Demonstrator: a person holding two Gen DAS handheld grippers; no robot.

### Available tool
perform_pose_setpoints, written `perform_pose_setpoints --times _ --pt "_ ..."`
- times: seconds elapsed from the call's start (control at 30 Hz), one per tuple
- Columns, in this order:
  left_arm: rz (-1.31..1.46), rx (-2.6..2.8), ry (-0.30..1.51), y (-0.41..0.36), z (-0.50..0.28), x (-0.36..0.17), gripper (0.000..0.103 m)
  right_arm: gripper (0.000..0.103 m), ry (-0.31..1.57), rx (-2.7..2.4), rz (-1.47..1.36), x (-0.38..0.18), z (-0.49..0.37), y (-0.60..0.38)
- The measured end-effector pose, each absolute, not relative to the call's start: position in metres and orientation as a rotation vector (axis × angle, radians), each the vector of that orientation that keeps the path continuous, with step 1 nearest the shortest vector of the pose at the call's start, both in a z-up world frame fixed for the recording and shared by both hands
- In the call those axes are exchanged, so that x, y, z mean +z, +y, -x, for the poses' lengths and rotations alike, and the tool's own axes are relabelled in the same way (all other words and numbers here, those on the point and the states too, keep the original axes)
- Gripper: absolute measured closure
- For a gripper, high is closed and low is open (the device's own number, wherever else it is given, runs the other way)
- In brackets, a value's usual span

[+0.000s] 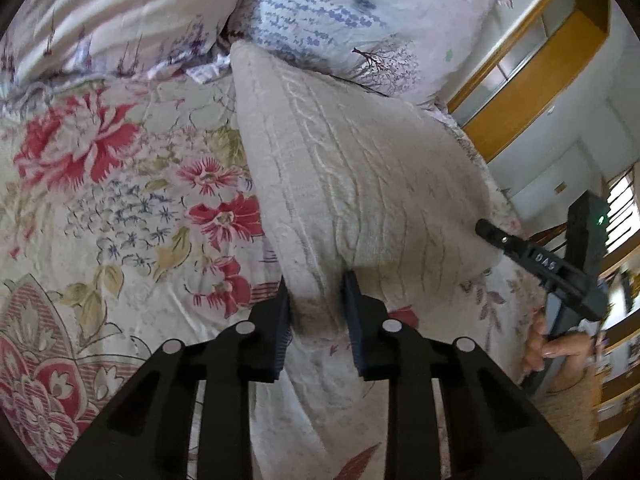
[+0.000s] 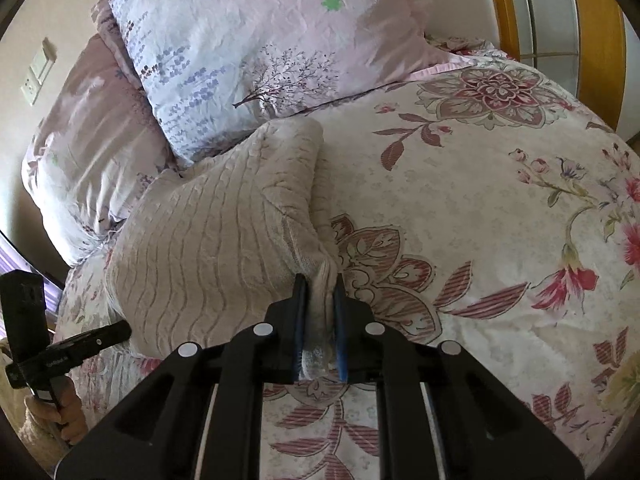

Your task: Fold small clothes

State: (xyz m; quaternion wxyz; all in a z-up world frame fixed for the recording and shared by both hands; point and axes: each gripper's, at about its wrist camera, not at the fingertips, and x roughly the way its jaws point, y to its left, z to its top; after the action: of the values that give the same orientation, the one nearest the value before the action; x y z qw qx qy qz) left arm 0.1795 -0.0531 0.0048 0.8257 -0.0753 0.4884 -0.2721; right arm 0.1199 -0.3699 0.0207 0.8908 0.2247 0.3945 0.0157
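Note:
A beige cable-knit garment lies folded on the floral bedspread, its far end against the pillows. In the left wrist view my left gripper pinches the garment's near edge, with bunched knit filling the gap between both pads. Off to the right, my right gripper reaches the garment's other near corner, held by a hand. In the right wrist view the right gripper is shut on a gathered corner of the garment. The left gripper shows at the lower left, at the garment's edge.
Two lilac-printed pillows lie at the head of the bed, touching the garment's far end. A wooden-framed wardrobe stands past the bed's right side. A wall switch plate is on the left wall. The bedspread stretches to the right.

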Motion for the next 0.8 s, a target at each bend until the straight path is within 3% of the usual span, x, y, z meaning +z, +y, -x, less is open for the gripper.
perform_pose_setpoints --times 0.13,0.23,0.37,0.57,0.6,0.67,0.8 --pt "0.091 -0.538 1.006 -0.058 -0.175 0.008 0.067 0.085 0.832 0.047 -0.501 0.022 -0.119 -0.374" --pt "0.060 -0.516 0.993 -0.059 -0.173 0.012 0.057 0.069 0.843 0.042 -0.529 0.028 -0.119 -0.378" --pt "0.064 -0.520 0.987 -0.055 -0.172 0.020 0.041 0.067 0.803 0.089 -0.636 0.038 -0.123 -0.391" --pt "0.213 -0.582 1.003 -0.043 -0.184 0.028 0.036 0.067 0.821 0.138 -0.710 0.034 -0.156 -0.391" --pt "0.239 -0.583 1.015 -0.041 -0.188 0.028 0.036 0.067 0.832 0.143 -0.710 0.032 -0.161 -0.388" --pt "0.271 -0.577 1.027 -0.038 -0.195 0.028 0.036 0.089 0.829 0.119 -0.651 0.031 -0.167 -0.379" --pt "0.320 -0.555 1.032 -0.033 -0.210 0.028 0.035 0.090 0.835 0.020 -0.659 0.024 -0.173 -0.386"
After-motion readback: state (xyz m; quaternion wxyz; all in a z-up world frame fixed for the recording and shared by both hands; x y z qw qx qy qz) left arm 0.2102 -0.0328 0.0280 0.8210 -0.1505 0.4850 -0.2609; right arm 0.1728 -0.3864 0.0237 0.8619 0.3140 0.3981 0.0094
